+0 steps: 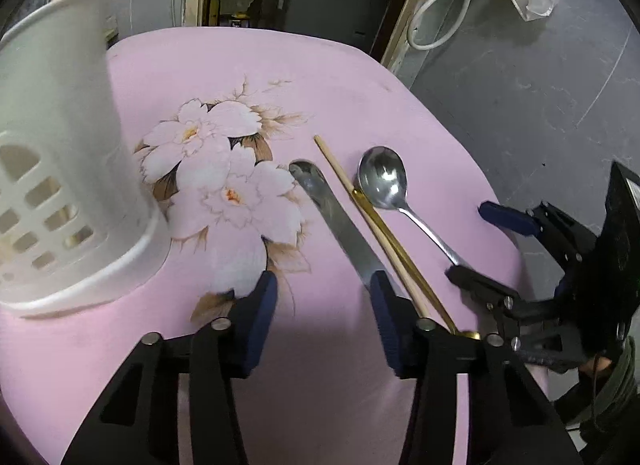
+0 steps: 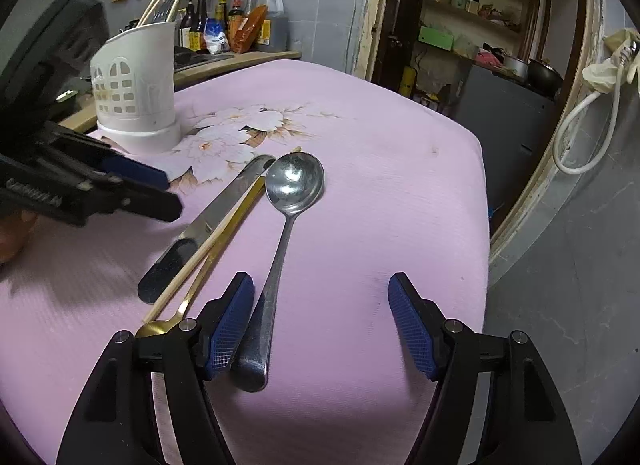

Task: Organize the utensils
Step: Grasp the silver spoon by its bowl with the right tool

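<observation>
On the pink flower-print table (image 1: 224,73) lie a silver spoon (image 1: 383,179), a table knife (image 1: 332,217), a wooden chopstick (image 1: 340,171) and a slim gold utensil (image 1: 384,233), side by side. My left gripper (image 1: 324,305) is open over bare tabletop, and its right finger covers the knife's handle. My right gripper (image 2: 320,321) is open low over the table. The spoon's (image 2: 294,181) handle lies between its jaws, close beside the left pad (image 2: 230,325). A white slotted utensil holder (image 1: 60,169) stands upright at the left.
The table's right edge (image 2: 484,225) drops to a grey floor. Sauce bottles (image 2: 240,21) line a counter behind the holder (image 2: 134,81), which has chopsticks in it. A white hose (image 2: 576,137) hangs on the door frame, and shelves stand beyond it.
</observation>
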{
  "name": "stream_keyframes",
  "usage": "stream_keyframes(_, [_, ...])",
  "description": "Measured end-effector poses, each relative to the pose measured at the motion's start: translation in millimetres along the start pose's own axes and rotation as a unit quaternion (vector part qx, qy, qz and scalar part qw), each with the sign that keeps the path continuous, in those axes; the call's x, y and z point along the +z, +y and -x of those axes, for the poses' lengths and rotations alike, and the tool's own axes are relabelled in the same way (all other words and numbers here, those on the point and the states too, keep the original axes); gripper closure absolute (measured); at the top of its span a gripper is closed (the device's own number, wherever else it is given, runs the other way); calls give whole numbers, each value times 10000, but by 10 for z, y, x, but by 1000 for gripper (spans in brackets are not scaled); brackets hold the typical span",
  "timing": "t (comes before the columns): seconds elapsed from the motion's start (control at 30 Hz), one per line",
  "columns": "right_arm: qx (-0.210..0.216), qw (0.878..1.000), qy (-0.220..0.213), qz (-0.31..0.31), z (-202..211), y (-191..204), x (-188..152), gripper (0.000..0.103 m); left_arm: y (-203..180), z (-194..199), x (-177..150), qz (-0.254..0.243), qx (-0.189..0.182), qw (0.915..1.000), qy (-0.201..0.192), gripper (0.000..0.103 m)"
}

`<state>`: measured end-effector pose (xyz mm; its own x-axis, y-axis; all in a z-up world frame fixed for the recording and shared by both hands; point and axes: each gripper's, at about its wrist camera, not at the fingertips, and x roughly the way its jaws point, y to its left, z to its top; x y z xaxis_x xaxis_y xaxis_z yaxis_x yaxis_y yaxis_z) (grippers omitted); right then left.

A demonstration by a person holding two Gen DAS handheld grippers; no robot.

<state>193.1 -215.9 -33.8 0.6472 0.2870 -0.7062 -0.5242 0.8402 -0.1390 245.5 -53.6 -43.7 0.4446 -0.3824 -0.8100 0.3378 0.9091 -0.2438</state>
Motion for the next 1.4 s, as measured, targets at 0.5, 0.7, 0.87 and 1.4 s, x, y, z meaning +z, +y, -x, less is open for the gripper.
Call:
stream_keyframes(0.5, [-384, 9992, -12, 61, -34, 44, 27, 75, -116, -249, 262, 0, 184, 9997, 179, 74])
stream_keyframes(0.7, [-421, 9990, -85, -82, 2, 8, 7, 86, -160, -283, 322, 143, 239, 9993, 238, 88])
stream_keyframes(0.87, [-447, 9988, -87, -180, 30, 26, -7, 89, -179, -263, 321, 81, 436, 9988, 199, 103])
stream_keyframes(1.4, [115, 9996, 215, 145, -111, 3, 163, 60, 90, -63, 117, 610, 4, 9980, 180, 103])
